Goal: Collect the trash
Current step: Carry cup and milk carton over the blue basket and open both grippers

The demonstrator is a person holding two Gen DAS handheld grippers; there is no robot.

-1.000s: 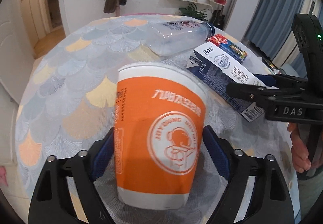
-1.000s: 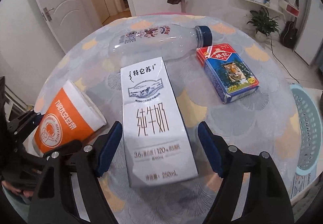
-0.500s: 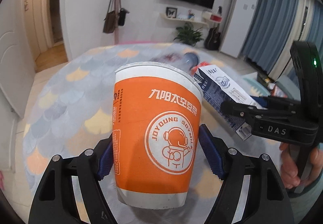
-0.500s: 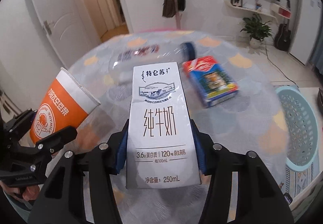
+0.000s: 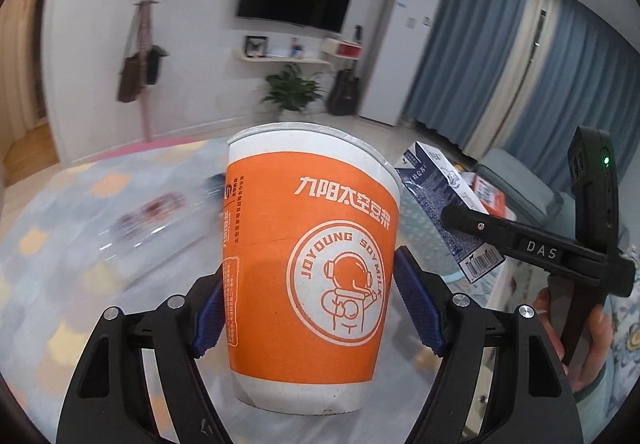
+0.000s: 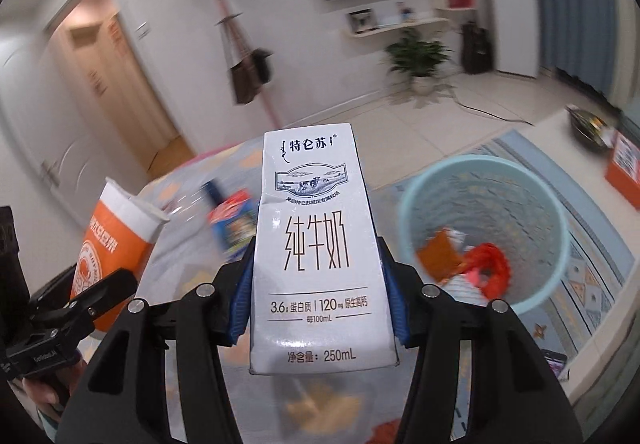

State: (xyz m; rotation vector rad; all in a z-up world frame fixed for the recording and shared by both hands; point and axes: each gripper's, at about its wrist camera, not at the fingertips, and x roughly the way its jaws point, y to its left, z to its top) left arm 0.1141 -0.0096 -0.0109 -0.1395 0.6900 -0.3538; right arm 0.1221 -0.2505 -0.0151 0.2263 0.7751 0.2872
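Only the right wrist view shows the pale blue trash basket on the floor to the right, wrappers inside, and the red-and-blue box on the table. The right tool is clamped on the white milk carton, lifted clear of the table. In the left wrist view the left tool, tilted downward, grips the orange paper cup upright above the table, a blurred plastic bottle lying to the left.
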